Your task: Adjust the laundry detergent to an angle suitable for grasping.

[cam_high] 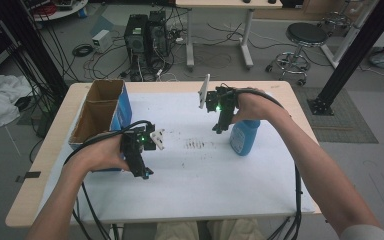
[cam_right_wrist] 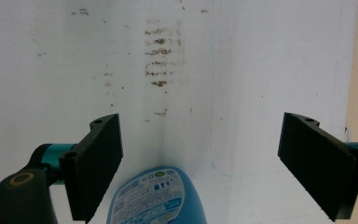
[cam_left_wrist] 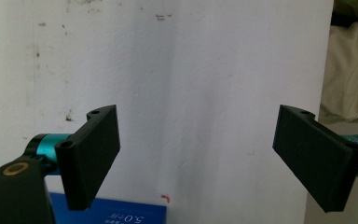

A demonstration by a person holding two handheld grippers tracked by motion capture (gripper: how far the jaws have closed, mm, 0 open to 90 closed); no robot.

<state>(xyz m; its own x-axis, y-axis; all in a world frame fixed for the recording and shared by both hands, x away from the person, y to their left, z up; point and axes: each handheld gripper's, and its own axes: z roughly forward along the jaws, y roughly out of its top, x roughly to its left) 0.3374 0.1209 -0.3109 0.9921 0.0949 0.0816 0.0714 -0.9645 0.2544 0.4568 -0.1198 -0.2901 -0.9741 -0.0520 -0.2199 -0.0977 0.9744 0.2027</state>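
**Both grippers open over the stained white sheet**

A wooden table (cam_high: 50, 150) carries a smudged white paper sheet (cam_high: 195, 175); computer towers (cam_high: 147, 35) stand behind. An open cardboard box with blue sides (cam_high: 102, 112) sits left. The blue plastic bottle (cam_high: 243, 136) lies just beside the right gripper (cam_high: 219, 129), jaws apart, empty. The left gripper (cam_high: 145, 172) hovers likewise spread.

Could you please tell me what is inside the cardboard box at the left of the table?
The cardboard box stands open, with two compartments. Their brown inner walls show in the high view, with nothing visible in them; the floors are hidden by the near walls and shadow.
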